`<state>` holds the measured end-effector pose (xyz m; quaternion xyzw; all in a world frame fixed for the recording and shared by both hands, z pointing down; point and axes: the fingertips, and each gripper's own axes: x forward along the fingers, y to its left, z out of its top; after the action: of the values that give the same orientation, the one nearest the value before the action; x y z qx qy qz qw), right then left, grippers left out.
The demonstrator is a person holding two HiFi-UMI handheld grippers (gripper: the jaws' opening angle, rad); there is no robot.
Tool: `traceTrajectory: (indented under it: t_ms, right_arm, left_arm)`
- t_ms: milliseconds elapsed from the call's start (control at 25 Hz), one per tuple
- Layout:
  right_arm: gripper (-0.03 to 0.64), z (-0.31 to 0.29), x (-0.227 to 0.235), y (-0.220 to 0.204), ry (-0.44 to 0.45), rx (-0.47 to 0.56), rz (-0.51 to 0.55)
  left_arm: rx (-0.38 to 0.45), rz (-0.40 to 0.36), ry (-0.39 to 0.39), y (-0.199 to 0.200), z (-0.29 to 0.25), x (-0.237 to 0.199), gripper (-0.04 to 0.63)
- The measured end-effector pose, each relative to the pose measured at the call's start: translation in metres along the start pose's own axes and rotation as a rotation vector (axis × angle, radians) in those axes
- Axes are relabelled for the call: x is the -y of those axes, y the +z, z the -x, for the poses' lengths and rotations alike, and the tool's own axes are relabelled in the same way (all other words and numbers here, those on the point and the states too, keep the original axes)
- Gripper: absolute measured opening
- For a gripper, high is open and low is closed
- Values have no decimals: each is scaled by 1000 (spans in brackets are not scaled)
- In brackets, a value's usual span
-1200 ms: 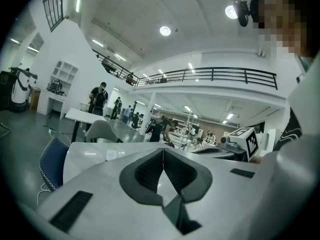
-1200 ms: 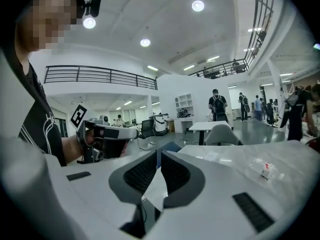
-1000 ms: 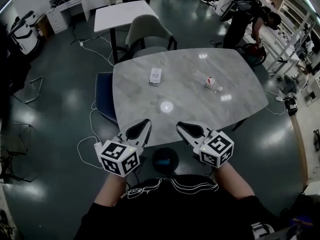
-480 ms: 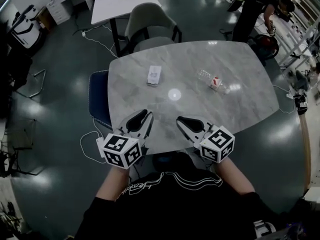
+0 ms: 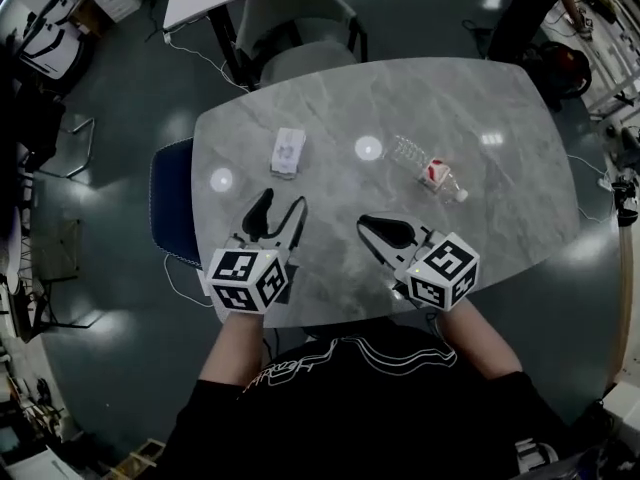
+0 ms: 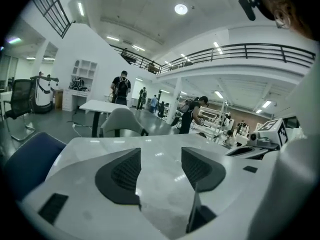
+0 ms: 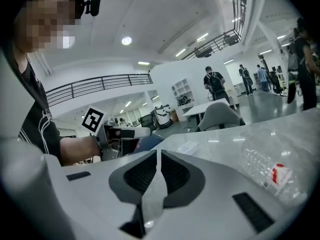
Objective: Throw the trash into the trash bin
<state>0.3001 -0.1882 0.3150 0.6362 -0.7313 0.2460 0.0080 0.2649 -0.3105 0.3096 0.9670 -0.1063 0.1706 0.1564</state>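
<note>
L gripper [image 5: 282, 208] over table [image 5: 500, 98]: jaws have just been opening, now wide apart, nothing btwn them. R gripper [image 5: 364, 224]: jaws shut, empty. Clear bottle [image 5: 428, 168] lies ahead-right of R tips, apart. White packet [image 5: 288, 152] is just ahead of L tips.

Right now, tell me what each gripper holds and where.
Nothing. The left gripper has just been opening, jaws empty; the right gripper is shut on nothing. The bottle and packet lie untouched.

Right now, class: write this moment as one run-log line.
left gripper: jaws just opening, empty | right gripper: jaws shut, empty | bottle, packet: lying on table
</note>
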Motion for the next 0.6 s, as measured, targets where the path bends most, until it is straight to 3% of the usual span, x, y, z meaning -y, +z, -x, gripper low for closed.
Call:
traceTrajectory:
  t_ms: [240,600]
  right_arm:
    - [54,-3,38,-8,29,-42,-29]
    - [54,-15,68,-27,60,-108,-66]
  left_arm:
    - [-78,-69,152,-20,-51,-37,296]
    - [-249,-51,263,-80,-119,-106,344]
